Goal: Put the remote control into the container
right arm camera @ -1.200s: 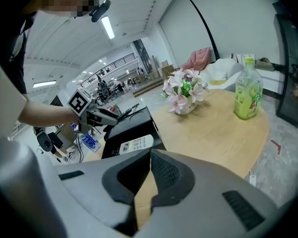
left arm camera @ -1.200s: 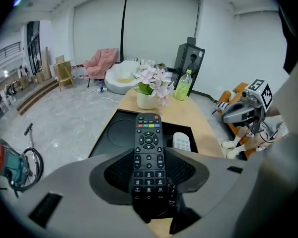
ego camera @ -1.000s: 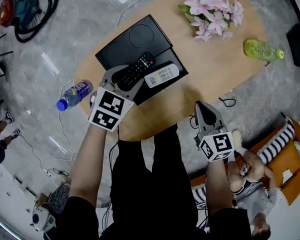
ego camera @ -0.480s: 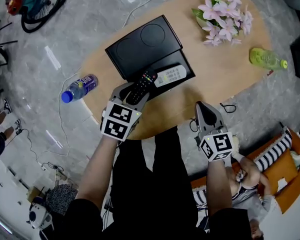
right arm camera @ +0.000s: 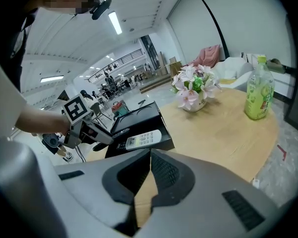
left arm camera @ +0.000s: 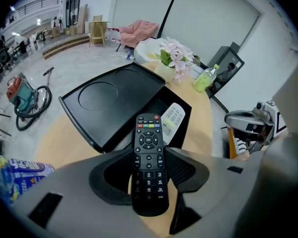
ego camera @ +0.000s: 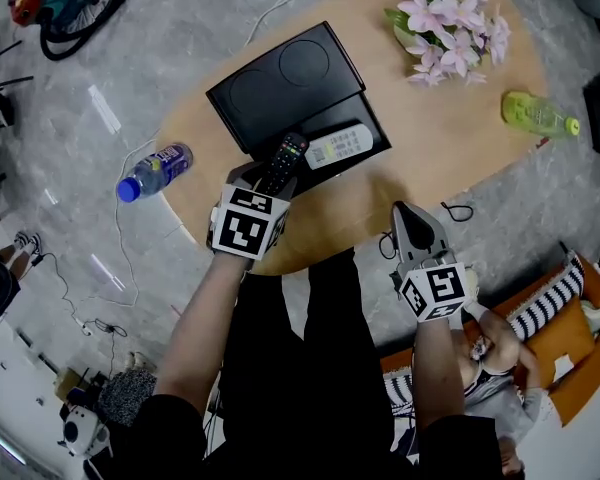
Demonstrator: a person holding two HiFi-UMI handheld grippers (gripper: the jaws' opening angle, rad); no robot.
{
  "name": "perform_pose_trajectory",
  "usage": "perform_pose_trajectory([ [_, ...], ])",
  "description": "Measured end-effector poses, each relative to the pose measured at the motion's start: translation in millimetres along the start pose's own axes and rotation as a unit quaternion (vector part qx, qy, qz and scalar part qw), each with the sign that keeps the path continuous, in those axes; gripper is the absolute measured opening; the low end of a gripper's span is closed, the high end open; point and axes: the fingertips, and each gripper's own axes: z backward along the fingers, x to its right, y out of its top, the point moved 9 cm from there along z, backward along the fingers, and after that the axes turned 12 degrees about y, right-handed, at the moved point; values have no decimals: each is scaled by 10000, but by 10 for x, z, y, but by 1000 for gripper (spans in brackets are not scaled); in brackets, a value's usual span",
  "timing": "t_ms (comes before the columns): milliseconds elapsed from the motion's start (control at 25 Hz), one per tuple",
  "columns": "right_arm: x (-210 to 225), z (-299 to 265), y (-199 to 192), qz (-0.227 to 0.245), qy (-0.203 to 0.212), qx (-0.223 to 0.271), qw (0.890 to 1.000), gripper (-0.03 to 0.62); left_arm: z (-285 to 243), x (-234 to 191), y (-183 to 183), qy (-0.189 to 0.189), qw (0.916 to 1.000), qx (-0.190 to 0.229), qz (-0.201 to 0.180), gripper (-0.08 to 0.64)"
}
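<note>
My left gripper (ego camera: 267, 180) is shut on a black remote control (ego camera: 281, 161), holding it by its lower half. The remote's buttons (left arm camera: 148, 148) face the left gripper view and its top end reaches over the near left corner of the open black container (ego camera: 381, 134). In that box lies a white remote (ego camera: 338, 145), also visible as a white remote (left arm camera: 172, 118) past the black one. The black lid (ego camera: 285, 80) leans on the box's far side. My right gripper (ego camera: 412, 226) is shut and empty, off the table's near edge.
On the oval wooden table (ego camera: 430, 168) stand pink flowers (ego camera: 450, 23) and a green bottle (ego camera: 533, 114) lies at the right end. A blue-capped water bottle (ego camera: 154, 171) lies on the floor to the left. The person's legs are under the table's near edge.
My left gripper has rolled and sunk with the black remote, drawing back from over the box toward its near left corner. The right gripper has kept still.
</note>
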Motion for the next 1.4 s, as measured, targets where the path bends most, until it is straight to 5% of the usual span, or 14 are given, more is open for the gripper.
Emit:
perform_pose_trajectory([
  [240, 34, -5, -40, -40, -2, -11, 10000, 12, -110, 13, 77, -228, 9983, -289, 456, 206],
  [920, 75, -52, -58, -153, 21, -29, 9999, 12, -373, 55, 450, -428, 9966, -490, 513, 206],
  [1400, 73, -92, -93, -211, 57, -84, 9997, 12, -514, 122, 443, -652, 9917, -361, 1050, 207],
])
